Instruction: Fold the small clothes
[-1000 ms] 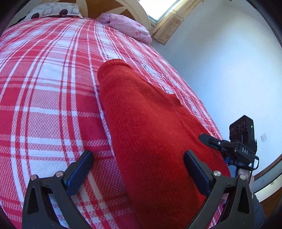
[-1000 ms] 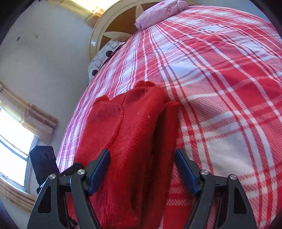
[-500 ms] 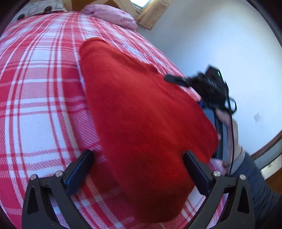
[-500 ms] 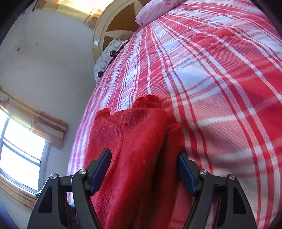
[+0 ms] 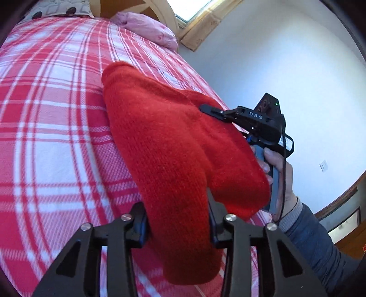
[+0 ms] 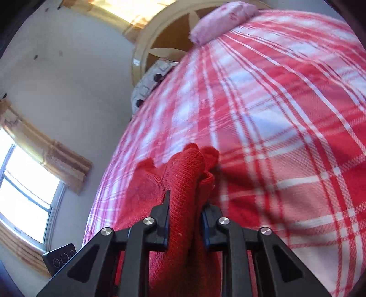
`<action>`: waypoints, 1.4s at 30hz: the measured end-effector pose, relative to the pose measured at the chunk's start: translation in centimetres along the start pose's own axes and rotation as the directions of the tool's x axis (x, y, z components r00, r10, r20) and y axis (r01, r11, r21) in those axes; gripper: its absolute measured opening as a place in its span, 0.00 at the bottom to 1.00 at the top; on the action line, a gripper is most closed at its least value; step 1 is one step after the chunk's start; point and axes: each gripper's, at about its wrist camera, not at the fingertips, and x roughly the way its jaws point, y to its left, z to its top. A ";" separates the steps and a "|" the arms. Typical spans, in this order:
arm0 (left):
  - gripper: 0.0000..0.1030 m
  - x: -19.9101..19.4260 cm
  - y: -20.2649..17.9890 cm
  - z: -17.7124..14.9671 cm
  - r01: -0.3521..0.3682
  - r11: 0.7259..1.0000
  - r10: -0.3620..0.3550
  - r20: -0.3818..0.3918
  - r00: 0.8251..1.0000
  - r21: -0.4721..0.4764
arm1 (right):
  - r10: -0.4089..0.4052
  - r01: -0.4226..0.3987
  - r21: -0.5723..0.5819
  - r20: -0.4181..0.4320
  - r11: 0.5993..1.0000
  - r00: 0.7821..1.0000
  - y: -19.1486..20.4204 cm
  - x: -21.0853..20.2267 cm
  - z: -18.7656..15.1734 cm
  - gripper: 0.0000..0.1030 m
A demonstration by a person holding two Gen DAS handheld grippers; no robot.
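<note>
A red knit garment [image 5: 169, 146] lies folded lengthwise on the red and white checked bedspread [image 5: 50, 128]. My left gripper [image 5: 177, 217] is shut on its near end, the cloth bunched between the jaws. My right gripper [image 6: 185, 212] is shut on the other near corner of the same garment [image 6: 183, 182], which rises in a ridge between its jaws. The right gripper also shows in the left wrist view [image 5: 215, 110], at the garment's right edge, held by a hand.
A pink pillow [image 5: 146, 29] and a patterned pillow [image 5: 57, 9] lie at the head of the bed by a wooden headboard [image 6: 164, 43]. A white wall [image 5: 286, 68] runs close along the bed's right side. Windows with curtains [image 6: 27, 182] stand behind.
Both grippers have closed from wide open onto the garment's near end. The garment's near edge has lifted and bunched up between the jaws.
</note>
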 end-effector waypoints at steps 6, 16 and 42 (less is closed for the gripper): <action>0.38 -5.8 -0.5 -1.6 -0.017 1.000 0.017 0.076 0.997 0.000 | 0.053 -0.055 -0.049 -0.023 0.997 0.998 5.2 0.9 -1.4 0.20; 0.38 -16.0 1.0 -5.5 -0.169 0.986 0.167 0.182 0.969 -0.001 | 0.189 -0.206 -0.101 -0.155 0.973 0.970 15.5 7.0 -7.1 0.20; 0.44 -25.1 11.7 -17.0 -0.287 0.898 0.366 0.207 0.907 -0.332 | 0.167 -0.258 -0.116 -0.502 0.959 0.849 27.7 22.0 -20.6 0.48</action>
